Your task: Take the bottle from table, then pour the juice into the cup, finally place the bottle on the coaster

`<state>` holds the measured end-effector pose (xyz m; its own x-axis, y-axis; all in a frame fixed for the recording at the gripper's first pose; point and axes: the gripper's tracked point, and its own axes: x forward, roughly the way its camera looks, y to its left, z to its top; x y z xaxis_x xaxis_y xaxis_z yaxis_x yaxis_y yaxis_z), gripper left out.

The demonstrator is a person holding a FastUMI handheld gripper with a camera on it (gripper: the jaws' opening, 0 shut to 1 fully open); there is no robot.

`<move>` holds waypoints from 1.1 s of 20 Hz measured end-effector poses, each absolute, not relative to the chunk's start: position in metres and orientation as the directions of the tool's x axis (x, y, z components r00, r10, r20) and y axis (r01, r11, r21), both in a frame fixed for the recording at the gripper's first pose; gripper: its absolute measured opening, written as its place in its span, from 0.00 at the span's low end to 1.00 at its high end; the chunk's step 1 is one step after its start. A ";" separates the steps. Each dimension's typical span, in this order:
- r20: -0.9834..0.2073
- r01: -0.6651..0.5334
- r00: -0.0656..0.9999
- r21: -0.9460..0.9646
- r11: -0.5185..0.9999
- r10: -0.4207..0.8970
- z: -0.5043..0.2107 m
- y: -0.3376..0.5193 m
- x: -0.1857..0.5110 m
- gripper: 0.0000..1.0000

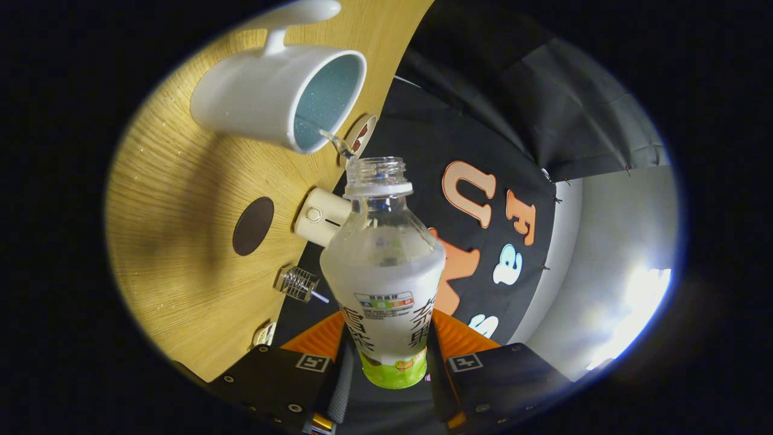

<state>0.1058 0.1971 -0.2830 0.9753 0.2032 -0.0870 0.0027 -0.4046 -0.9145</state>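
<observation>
One step in hand: the pour, judging by the tilt of the whole view.
Grip: gripper (386, 356) fingers were clamped on the bottle (384, 272), one pressing each side of its lower body.
Bottle: uncapped, held between the fingers; long axis ran straight ahead from them, neck leading.
Cup: white cup (279, 96) stood on the wooden table (175, 241) just beyond the bottle mouth; its opening faced the neck, handle on the far side.
Key relation: bottle mouth was just short of the cup rim, near but apart; a thin stream or drip of liquid bridged the gap onto the rim.
Liquid: bottle looked mostly drained; whether any juice remained I couldn't tell.
Coaster: dark round coaster (253, 226) lay on the table on the cup's side of the fingers, well apart from the cup.
Clutter: small white round device (320, 216) and a metal coil piece (298, 283) sat by the table edge, between coaster and bottle.
Next, my read: bring the axis upright first, then carry it across to the coaster, clearing the white device.
</observation>
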 end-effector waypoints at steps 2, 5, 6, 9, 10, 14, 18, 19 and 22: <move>-0.089 0.006 0.974 -0.910 -0.415 0.209 -0.283 0.198 0.106 0.56; -0.098 0.007 0.971 -0.898 -0.439 0.217 -0.281 0.199 0.108 0.56; -0.094 0.017 0.971 -0.891 -0.454 0.221 -0.279 0.200 0.108 0.56; -0.087 0.035 0.969 -0.880 -0.474 0.233 -0.277 0.203 0.104 0.56; -0.086 0.040 0.968 -0.877 -0.479 0.237 -0.277 0.204 0.103 0.56; -0.091 0.052 0.962 -0.862 -0.503 0.256 -0.274 0.208 0.103 0.56; -0.097 0.066 0.957 -0.844 -0.532 0.272 -0.271 0.210 0.106 0.56; -0.102 0.068 0.955 -0.839 -0.540 0.280 -0.271 0.211 0.106 0.56; -0.110 0.074 0.952 -0.824 -0.562 0.287 -0.271 0.216 0.100 0.56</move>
